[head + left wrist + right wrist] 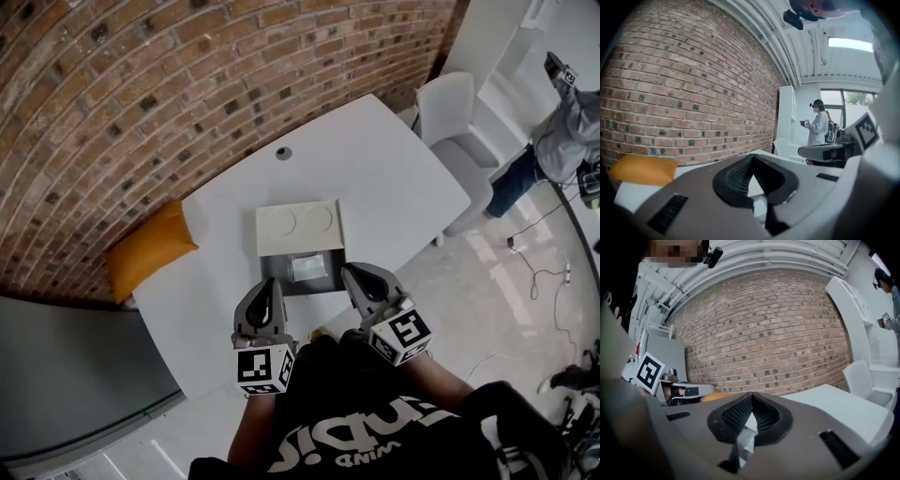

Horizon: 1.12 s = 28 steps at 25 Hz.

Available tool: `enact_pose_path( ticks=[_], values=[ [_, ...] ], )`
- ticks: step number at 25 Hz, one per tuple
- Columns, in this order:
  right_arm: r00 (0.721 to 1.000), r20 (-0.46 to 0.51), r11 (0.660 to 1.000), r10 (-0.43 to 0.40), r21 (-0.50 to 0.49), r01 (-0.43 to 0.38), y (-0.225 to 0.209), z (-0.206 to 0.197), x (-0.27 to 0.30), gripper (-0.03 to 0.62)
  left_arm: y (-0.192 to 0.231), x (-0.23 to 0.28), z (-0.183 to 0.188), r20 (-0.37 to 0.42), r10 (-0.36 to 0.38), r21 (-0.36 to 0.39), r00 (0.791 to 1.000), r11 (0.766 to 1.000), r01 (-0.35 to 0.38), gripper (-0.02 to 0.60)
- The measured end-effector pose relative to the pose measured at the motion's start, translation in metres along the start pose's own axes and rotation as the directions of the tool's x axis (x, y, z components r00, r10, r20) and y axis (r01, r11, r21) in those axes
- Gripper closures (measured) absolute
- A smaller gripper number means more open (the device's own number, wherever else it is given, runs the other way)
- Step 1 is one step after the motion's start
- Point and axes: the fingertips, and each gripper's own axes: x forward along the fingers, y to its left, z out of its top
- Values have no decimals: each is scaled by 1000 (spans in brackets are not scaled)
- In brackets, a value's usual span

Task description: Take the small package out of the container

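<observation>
The left gripper (269, 284) has its jaws closed tip to tip and holds nothing. It hovers over the near edge of the white table (375, 178), just left of the open dark grey box-shaped container (274, 272). The right gripper (359, 272) is closed too and also empty, just right of that container. Both point towards the brick wall (141, 94).

The small clear-wrapped silvery package (307, 268) lies inside the container, between the two grippers and touched by neither. A cream square panel with two round impressions (300, 228) adjoins the container's far side. Farther back on the tabletop is a small grey round grommet (283, 153).

An orange cushion (150, 248) lies at the table's left end against the wall. A white chair (450, 112) stands at the far right corner, and a person in a grey top (562, 131) stands beyond it on the pale glossy floor (506, 309).

There are two grippers, and one each of the container, package, cushion and chair.
</observation>
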Motion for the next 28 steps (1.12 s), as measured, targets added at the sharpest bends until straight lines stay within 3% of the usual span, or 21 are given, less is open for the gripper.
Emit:
enact_pose_path(
  ticks=[9,19,28],
  values=[
    [1000,-14,999,26,-24,-27,-28,11,16,595,-2,34,11,10,12,-2,1000,1000,-12,577],
    [989,6,988,150,-42,-150,-32,22,40,595,2,46,15,18,90,-24,996,996,-90,577],
    [983,-1,982,184,-49,-184,-37,24,50,595,11,45,10,18,152,-62,988,987,-150,577]
  ],
)
